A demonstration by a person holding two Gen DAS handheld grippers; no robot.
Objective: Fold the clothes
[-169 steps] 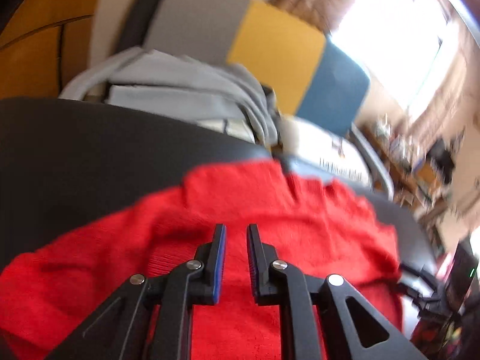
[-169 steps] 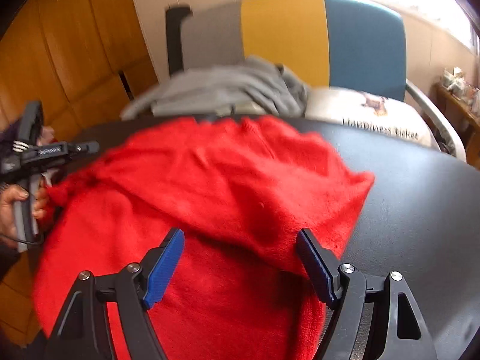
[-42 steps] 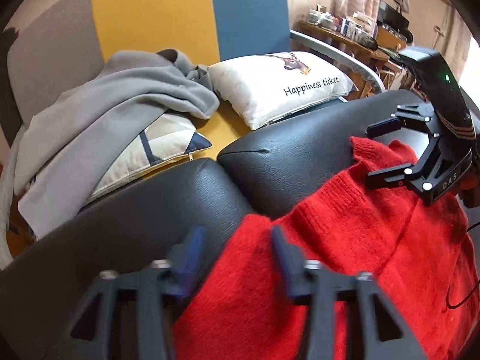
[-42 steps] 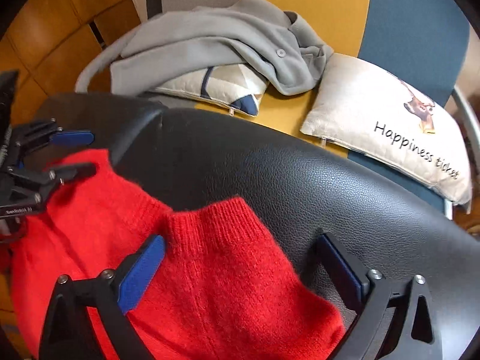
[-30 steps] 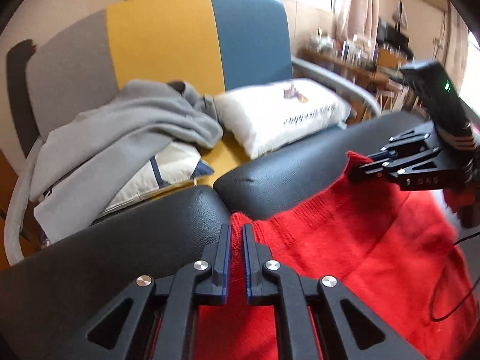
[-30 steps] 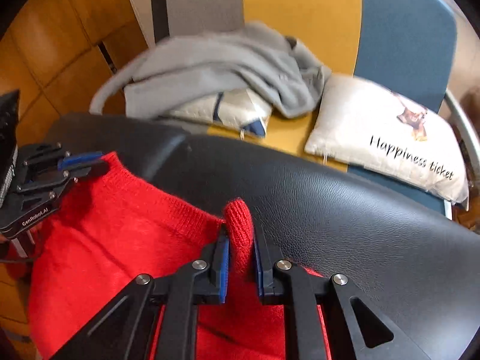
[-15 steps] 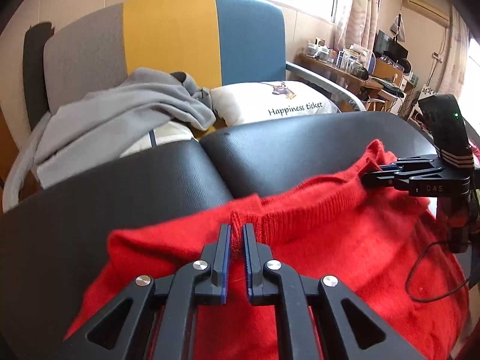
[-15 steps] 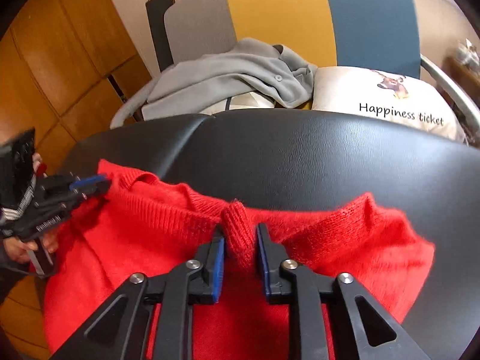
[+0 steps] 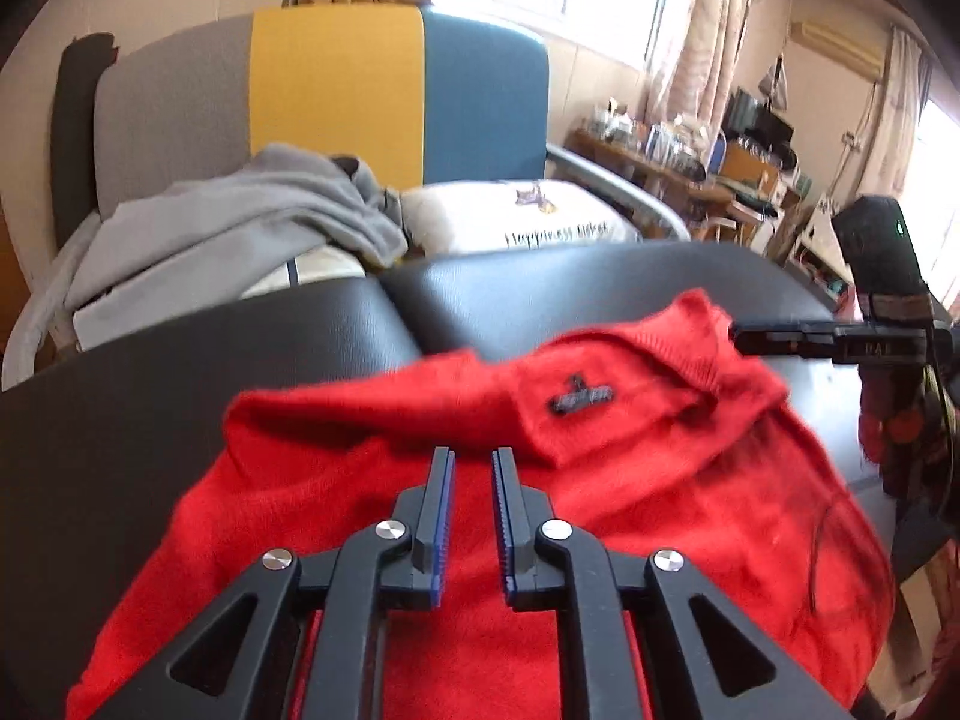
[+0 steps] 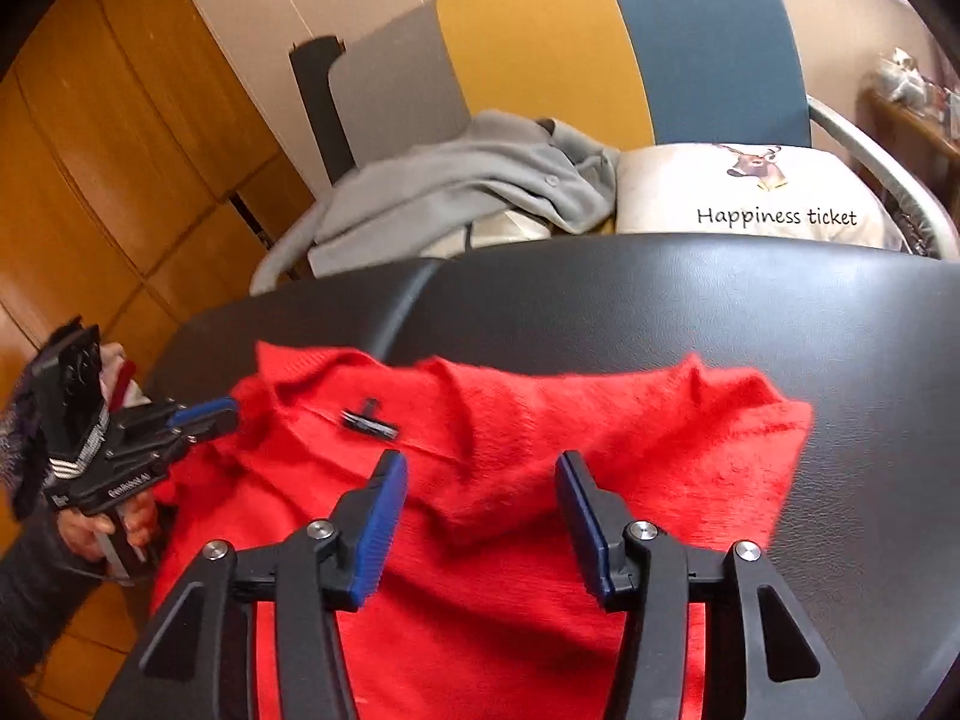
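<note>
Sweater (image 10: 510, 480) lay on the black table (image 10: 780, 312), far edge doubled over. Right claw (image 10: 480, 516) gaped wide, left claw (image 9: 471, 516) slightly open, both empty. Next fold needed a fresh grip.

One red sweater (image 10: 480, 480); one grey garment (image 10: 456, 192); two cushions (image 10: 750, 192); two tools (image 10: 480, 516).

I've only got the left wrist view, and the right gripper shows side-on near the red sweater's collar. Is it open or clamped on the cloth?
Observer: Open. The right wrist view shows the right gripper with jaws wide apart above the red sweater, nothing between them.
Operator: Where's the label from there?
Observer: The black label lies just ahead of its left-hand finger.
Operator: And my gripper?
Observer: The left gripper is at the sweater's left edge, held by a hand.
</note>
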